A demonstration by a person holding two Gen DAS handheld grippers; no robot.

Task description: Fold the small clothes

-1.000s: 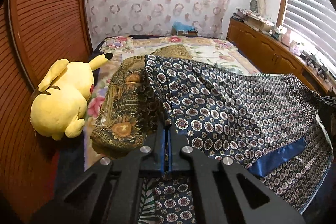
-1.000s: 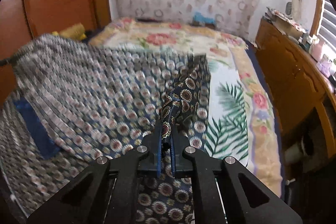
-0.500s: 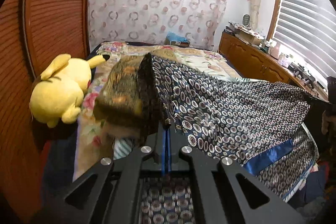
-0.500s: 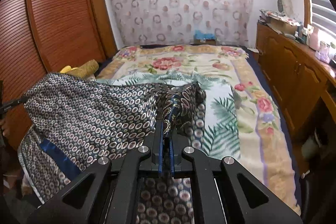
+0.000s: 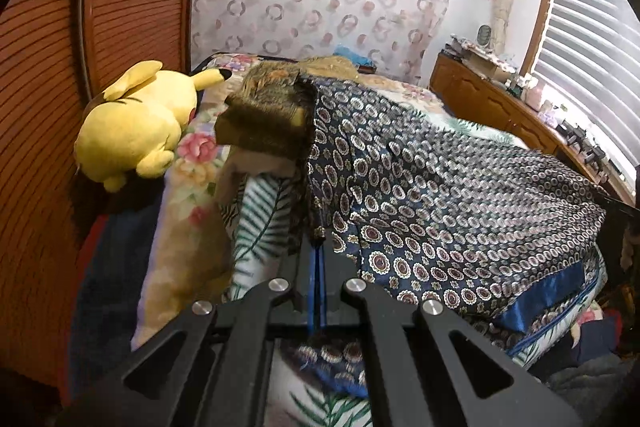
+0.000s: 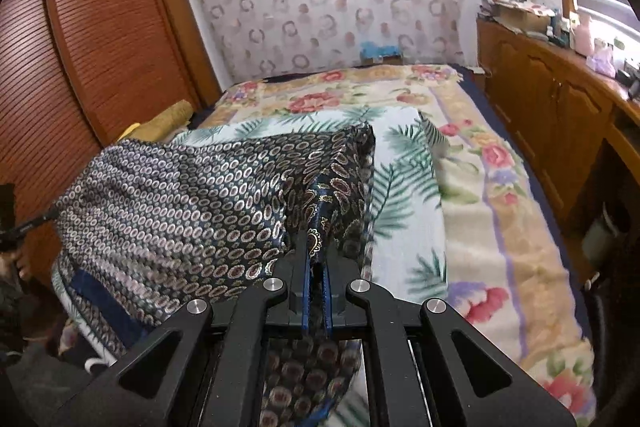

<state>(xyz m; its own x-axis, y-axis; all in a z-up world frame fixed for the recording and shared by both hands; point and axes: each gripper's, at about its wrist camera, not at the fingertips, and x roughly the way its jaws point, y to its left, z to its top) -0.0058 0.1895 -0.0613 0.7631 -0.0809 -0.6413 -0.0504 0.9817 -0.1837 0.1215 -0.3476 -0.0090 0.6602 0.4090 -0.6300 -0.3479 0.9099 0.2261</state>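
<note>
Left tool (image 5: 318, 247) is clamped on one corner of the navy medallion-print satin garment (image 5: 460, 195); right tool (image 6: 316, 251) is clamped on the other corner. The cloth hangs stretched between them above the floral-print bed (image 6: 472, 195). Keep both corners level and taut, then lay it flat before making the fold; don't let the blue-trimmed hem drag. Only the left view shows the yellow plush toy (image 5: 136, 123) and the olive-gold folded fabric (image 5: 264, 115); the right view shows clear bedspread ahead.
</note>
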